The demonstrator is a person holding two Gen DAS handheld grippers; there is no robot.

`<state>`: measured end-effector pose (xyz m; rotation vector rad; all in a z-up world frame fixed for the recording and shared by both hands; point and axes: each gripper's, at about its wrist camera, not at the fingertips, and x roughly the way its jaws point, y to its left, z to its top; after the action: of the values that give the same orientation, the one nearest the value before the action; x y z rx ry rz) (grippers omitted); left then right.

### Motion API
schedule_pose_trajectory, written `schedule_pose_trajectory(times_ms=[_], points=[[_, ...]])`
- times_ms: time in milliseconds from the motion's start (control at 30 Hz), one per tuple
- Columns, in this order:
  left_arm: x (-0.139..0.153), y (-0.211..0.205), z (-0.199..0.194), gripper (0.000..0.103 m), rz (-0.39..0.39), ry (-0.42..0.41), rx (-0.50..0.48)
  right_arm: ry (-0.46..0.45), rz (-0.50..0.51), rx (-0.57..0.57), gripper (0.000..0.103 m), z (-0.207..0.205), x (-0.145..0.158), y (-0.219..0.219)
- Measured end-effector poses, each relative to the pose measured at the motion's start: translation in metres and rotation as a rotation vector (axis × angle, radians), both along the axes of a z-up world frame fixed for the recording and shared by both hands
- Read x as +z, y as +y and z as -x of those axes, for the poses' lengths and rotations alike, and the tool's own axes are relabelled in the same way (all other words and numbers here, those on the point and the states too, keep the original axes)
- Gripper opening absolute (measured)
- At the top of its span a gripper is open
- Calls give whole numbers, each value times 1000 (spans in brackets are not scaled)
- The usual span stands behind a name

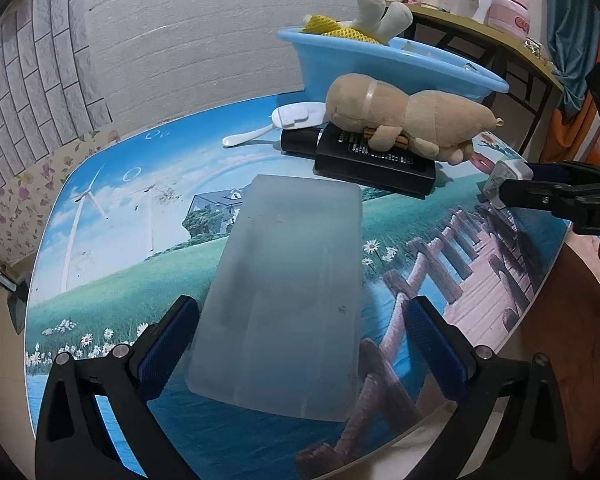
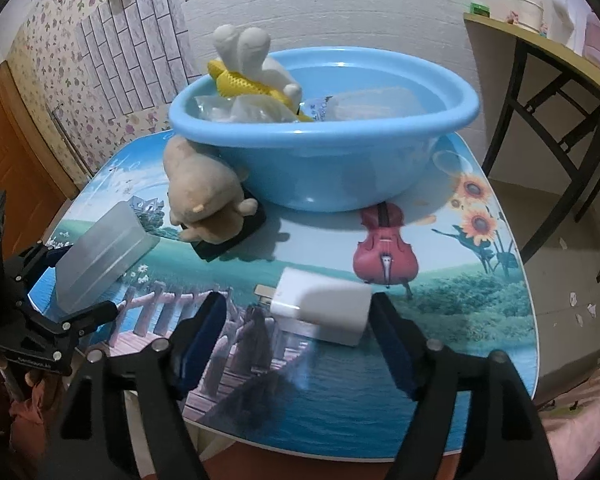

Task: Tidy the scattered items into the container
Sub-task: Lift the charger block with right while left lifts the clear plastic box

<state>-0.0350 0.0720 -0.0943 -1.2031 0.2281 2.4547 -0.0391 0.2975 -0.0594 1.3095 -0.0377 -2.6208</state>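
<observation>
Between the blue-padded fingers of the left claw point(image 1: 300, 340) lies a frosted translucent plastic box point(image 1: 284, 296), flat on the picture-printed worktop point(image 1: 140, 240). This claw is released: its left pad is at the box's edge, and the right pad stands clearly apart from it.

Beyond the far end of the box rests a flat black rectangular case point(image 1: 376, 162), and on top of the case lies a tan plush toy animal point(image 1: 404, 114) on its side. Just left of the black case there is a white plastic spoon point(image 1: 260, 130). Behind the plush toy stands the round light-blue plastic basin point(image 1: 380, 66), which already holds a white plush toy point(image 1: 380, 12) with its legs upward, a yellow mesh thing point(image 1: 332, 26) and some clear bags.

In the right wrist view, the right claw point(image 2: 300, 320) is also released, with its fingers wide. A white plug adapter point(image 2: 328, 308) lies on the worktop between them, near the right finger, and I cannot tell whether that pad touches it. The adapter lies in front of the basin point(image 2: 324, 168), well apart from it, with a printed violin between. The frosted box point(image 2: 104, 248) is seen to the left of the adapter, at the left claw point(image 2: 76, 280).
</observation>
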Motion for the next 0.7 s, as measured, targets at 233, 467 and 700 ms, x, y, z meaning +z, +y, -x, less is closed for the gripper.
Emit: schedule_pose_trajectory(times_ms=[233,467,700], points=[[3,1,-5,88,-6,20,-31,-23,-11,-41,74,9,-10,-4],[6,2,-5,60,-11,37,-13,-24,14,-52,75,9,-16,2],[7,4,-5,61,-9,33,-11,2,28,-45,81,8,-18,2]])
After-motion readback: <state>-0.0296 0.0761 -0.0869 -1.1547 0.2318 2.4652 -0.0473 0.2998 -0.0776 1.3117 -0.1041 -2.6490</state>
